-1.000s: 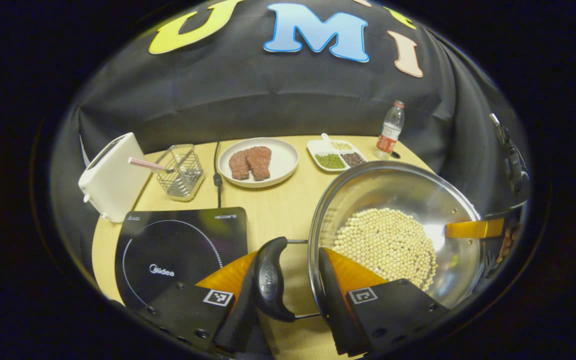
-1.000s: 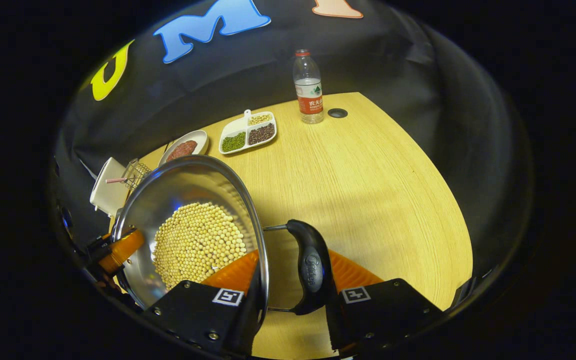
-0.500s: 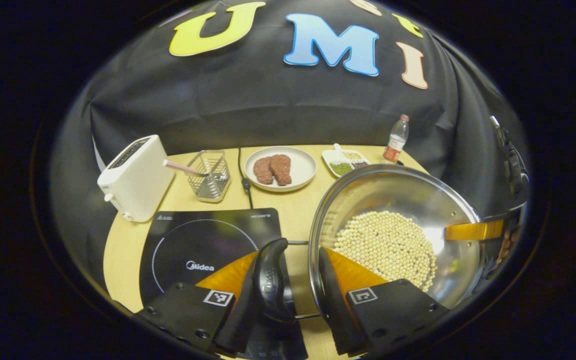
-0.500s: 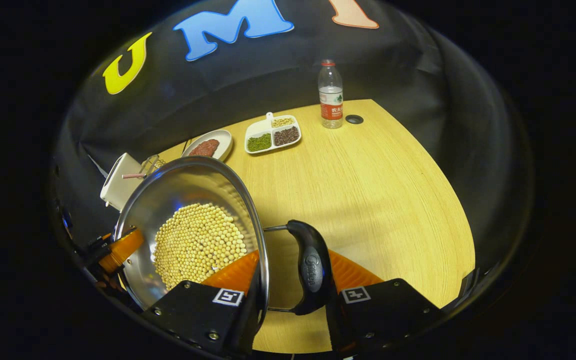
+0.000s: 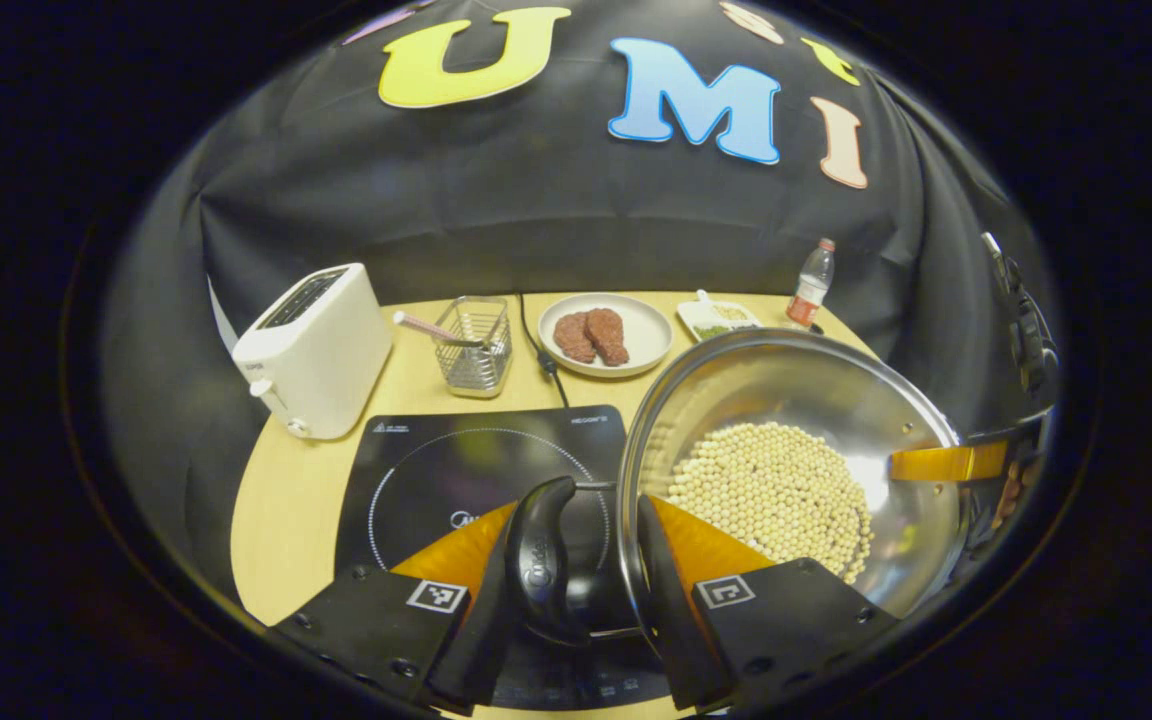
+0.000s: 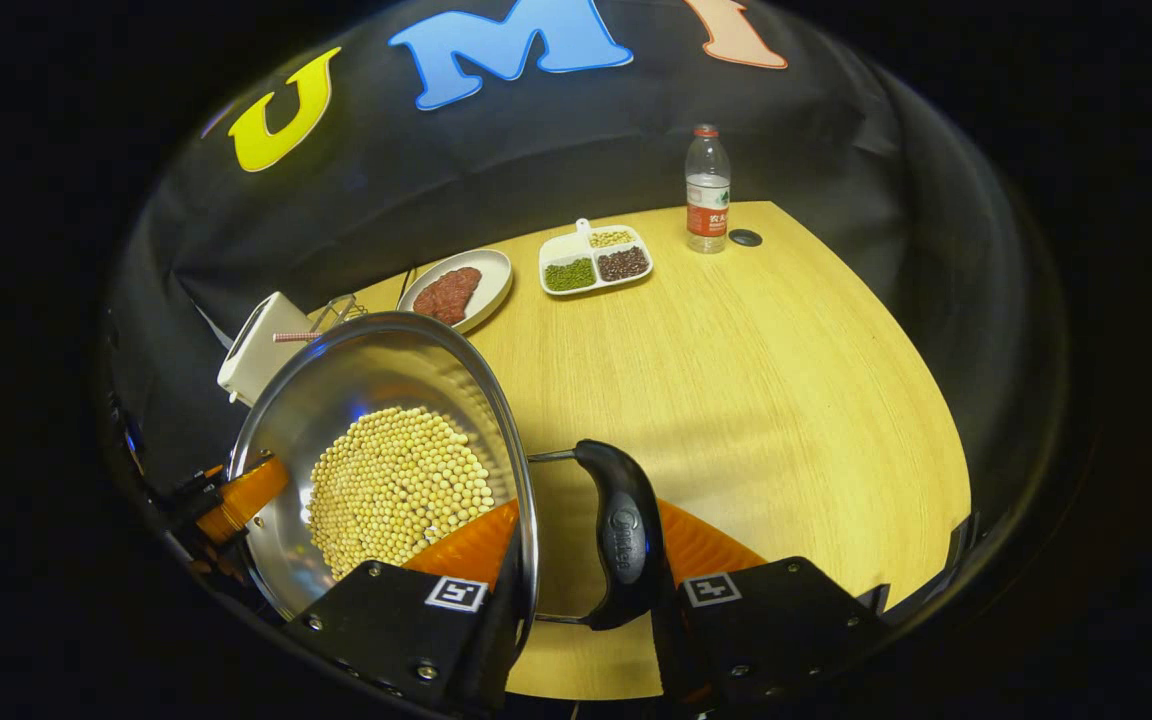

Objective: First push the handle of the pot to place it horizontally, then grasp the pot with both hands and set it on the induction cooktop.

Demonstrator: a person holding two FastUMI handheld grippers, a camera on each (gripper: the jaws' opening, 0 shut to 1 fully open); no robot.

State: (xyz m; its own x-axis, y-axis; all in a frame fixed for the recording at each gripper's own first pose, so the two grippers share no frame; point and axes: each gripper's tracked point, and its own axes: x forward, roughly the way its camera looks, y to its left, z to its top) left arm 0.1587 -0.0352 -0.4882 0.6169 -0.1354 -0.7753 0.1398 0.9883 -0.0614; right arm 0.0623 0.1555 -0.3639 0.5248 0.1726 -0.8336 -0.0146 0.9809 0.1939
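At the bottom of the left gripper view, the left tool is clamped on the near side of the shiny steel pot, one finger outside against the black loop handle, the other inside the rim. The pot holds pale round beans and hangs above the right edge of the black glass induction cooktop, which lies on the pale wooden desk. Behind the cooktop stand a white toaster, a wire basket, a white plate of brown meat and a clear water bottle.

Low in the right gripper view, the right tool grips the pot's other side the same way: one finger inside the rim, one against the outer black handle. Across the pot, the left tool shows at the far rim. A white divided dish of beans sits near the bottle.
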